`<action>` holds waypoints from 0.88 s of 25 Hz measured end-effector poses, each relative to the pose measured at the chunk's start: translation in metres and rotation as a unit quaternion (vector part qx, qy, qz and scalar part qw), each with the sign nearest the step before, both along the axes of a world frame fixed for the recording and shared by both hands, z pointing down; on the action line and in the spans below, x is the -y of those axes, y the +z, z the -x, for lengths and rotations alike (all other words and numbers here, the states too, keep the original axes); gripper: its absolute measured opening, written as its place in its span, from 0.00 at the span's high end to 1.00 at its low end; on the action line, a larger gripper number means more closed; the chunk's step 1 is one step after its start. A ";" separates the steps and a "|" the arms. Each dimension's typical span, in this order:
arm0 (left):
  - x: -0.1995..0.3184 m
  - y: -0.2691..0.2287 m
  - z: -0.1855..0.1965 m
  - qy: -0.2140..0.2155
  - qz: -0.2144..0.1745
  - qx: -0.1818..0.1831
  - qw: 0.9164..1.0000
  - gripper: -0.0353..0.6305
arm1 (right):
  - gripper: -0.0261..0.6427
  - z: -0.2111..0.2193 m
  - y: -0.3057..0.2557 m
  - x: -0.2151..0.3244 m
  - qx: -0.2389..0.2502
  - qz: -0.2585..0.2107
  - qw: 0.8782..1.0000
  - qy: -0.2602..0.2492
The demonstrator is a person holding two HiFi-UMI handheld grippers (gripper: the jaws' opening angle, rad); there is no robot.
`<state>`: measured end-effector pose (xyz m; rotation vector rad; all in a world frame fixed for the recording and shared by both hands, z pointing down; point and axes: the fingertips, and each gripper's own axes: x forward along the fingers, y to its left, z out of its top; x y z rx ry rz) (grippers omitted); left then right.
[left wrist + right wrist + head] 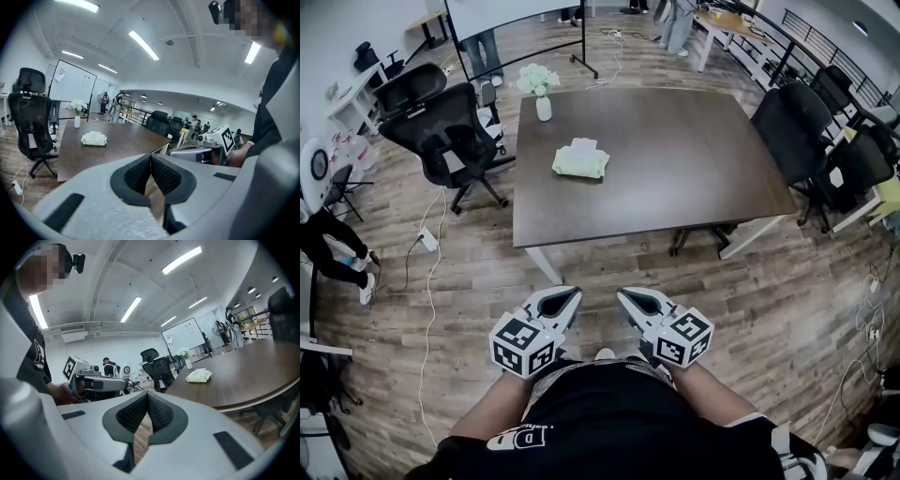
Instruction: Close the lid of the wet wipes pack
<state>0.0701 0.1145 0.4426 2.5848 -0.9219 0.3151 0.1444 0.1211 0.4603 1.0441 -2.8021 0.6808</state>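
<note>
A pale green wet wipes pack [580, 160] lies on the dark brown table [675, 169], left of its middle, with its white lid flap raised. The pack [93, 138] shows far ahead in the left gripper view, and the pack [198, 376] is also distant in the right gripper view. My left gripper [574, 295] and right gripper [623, 296] are held close to the person's body, short of the table's near edge. Both are shut with nothing between the pads.
A white vase of flowers [540, 89] stands at the table's far left corner. Black office chairs [441, 131] stand left of the table and more chairs [811, 122] at the right. A whiteboard [520, 19] and people are beyond. Cables [431, 262] trail over the wooden floor.
</note>
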 end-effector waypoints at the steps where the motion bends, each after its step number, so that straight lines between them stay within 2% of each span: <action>1: 0.003 0.000 -0.002 0.000 -0.001 0.001 1.000 0.92 | 0.95 -0.002 0.000 0.002 0.001 0.000 1.000 0.000; 11: 0.008 0.002 0.002 -0.017 0.009 0.009 1.000 0.92 | 0.95 -0.001 0.004 0.009 0.008 0.009 1.000 -0.012; 22: 0.031 0.005 -0.003 -0.007 0.009 -0.004 1.000 0.92 | 0.95 -0.009 0.012 0.021 0.002 0.015 1.000 0.006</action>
